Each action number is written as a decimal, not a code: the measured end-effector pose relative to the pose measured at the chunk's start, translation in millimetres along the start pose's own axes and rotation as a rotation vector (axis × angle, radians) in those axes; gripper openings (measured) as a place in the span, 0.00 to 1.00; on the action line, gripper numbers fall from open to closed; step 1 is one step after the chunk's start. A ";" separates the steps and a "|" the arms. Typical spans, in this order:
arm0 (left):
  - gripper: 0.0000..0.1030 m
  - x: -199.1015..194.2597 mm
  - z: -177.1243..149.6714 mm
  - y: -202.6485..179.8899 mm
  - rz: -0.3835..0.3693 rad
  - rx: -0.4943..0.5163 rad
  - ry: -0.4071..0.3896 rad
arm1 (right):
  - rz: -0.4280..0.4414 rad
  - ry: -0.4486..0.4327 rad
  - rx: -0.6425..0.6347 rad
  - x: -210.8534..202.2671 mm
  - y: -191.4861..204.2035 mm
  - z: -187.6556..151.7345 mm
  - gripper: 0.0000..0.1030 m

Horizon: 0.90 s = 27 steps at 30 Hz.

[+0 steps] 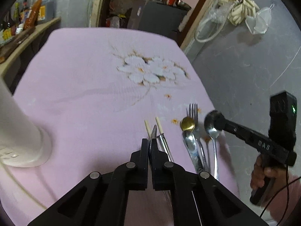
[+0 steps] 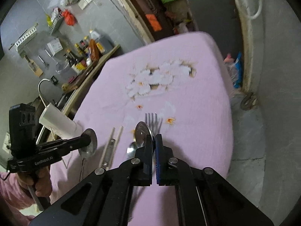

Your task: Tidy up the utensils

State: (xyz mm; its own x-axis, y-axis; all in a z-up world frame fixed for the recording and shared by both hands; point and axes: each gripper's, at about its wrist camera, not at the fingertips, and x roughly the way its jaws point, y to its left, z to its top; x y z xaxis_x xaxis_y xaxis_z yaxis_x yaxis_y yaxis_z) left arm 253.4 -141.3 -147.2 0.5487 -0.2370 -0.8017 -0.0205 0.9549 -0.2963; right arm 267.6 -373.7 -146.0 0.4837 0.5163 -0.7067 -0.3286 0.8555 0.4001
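Surface: I worked over a table under a pink cloth [image 1: 79,79] printed with white flowers [image 1: 150,69]; a few small orange flecks dotted it near the utensils.
Room: grey walls stood around it, with a dark doorway full of clutter beyond the far edge. In my right wrist view a shelf of bottles [image 2: 88,52] ran along the wall to the left, with tools and bags hanging above it.
Containers: a white cylindrical holder [image 1: 17,128] stood at the left of the cloth. I could not see inside it from either camera.
Left gripper: my left gripper [image 1: 150,143] was closed on a steel spoon [image 2: 88,145]. The left wrist view showed the bowl edge-on between the pads; the right wrist view showed it lifted above the cloth.
Right gripper: my right gripper [image 2: 154,141] was closed on a second spoon [image 2: 143,133], its bowl sticking out past the fingertips and raised off the cloth.
Utensils on the cloth: a pair of chopsticks [image 1: 160,126] lay just ahead of the left gripper. To their right lay a fork [image 1: 193,111], a gold-bowled spoon [image 1: 187,124] and another steel spoon [image 1: 190,143], close together and overlapping.
Person: a hand [image 1: 263,173] in a pink sleeve held the right gripper's handle.
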 end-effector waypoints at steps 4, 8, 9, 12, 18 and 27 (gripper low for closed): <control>0.03 -32.8 -0.2 2.0 0.033 -0.003 -0.079 | -0.101 -0.091 -0.029 -33.0 27.6 -4.8 0.03; 0.03 -69.4 2.8 5.5 0.092 0.000 -0.171 | -0.162 -0.186 -0.024 -63.4 58.7 -3.2 0.03; 0.03 -77.5 4.5 7.2 0.097 -0.001 -0.190 | -0.167 -0.208 -0.022 -69.2 65.6 -1.7 0.03; 0.03 -109.3 13.0 19.4 0.099 -0.012 -0.266 | -0.177 -0.286 -0.031 -86.6 93.5 8.4 0.03; 0.03 -158.5 35.2 56.2 0.103 -0.049 -0.354 | -0.123 -0.378 -0.069 -92.0 151.0 39.1 0.03; 0.03 -231.1 63.6 143.4 0.160 -0.136 -0.510 | -0.066 -0.488 -0.164 -65.4 252.8 79.1 0.03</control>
State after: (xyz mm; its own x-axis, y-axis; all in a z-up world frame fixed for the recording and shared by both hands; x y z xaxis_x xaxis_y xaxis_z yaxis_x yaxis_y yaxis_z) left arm 176.8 61.8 28.7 0.8647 0.0581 -0.4990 -0.2258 0.9322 -0.2829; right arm 217.1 -188.1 47.4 0.8167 0.4528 -0.3578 -0.3883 0.8898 0.2398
